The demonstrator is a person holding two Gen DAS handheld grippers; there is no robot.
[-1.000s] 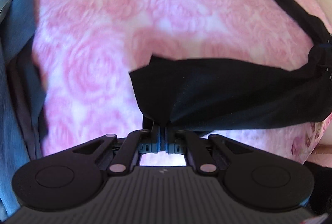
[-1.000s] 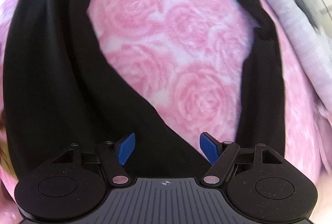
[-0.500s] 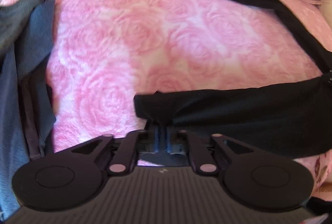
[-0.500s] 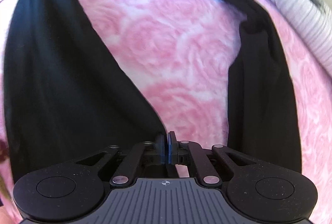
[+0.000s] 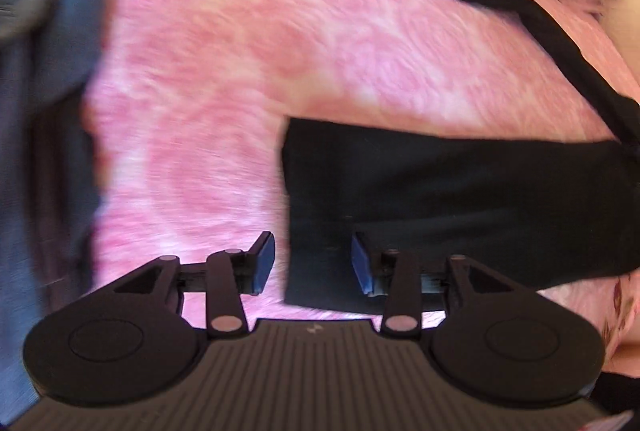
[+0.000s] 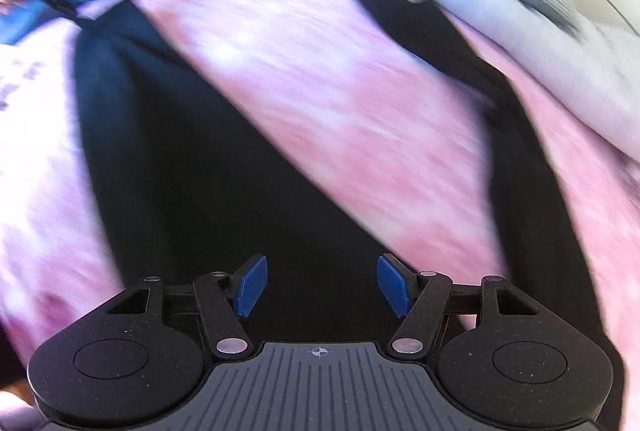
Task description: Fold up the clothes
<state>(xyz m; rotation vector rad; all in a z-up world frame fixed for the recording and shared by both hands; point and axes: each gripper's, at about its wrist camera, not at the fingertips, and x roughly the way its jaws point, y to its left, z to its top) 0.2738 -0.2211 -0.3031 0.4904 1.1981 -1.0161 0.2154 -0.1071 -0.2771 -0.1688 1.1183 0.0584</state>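
Fabric of the black garment (image 5: 460, 199) looks thin, soft and light; it is judged to drape and slide rather than hold a shape, so it is best taken at a hem or corner, pinched through both layers. It is spread on the pink quilt (image 5: 240, 71). In the left wrist view a squared end lies near, with a narrow strip running off to the far right. In the right wrist view the garment (image 6: 200, 191) fills the near left, and a second strip is seen at the right.

The left gripper (image 5: 312, 263) is pointed steeply down over the squared end. Its jaws are opening, at a moderate gap; the cloth edge is seen between the blue pads (image 5: 264, 263), but it is not pressed by them.

The right gripper (image 6: 318, 285) is also pitched steeply down, above the broad black panel. Its jaws are opening and stand fairly wide; cloth lies below them, nothing is gripped. Both views are smeared by motion blur.

A dark blue-grey pile (image 5: 36, 111) is seen at the left edge, apart from the garment.
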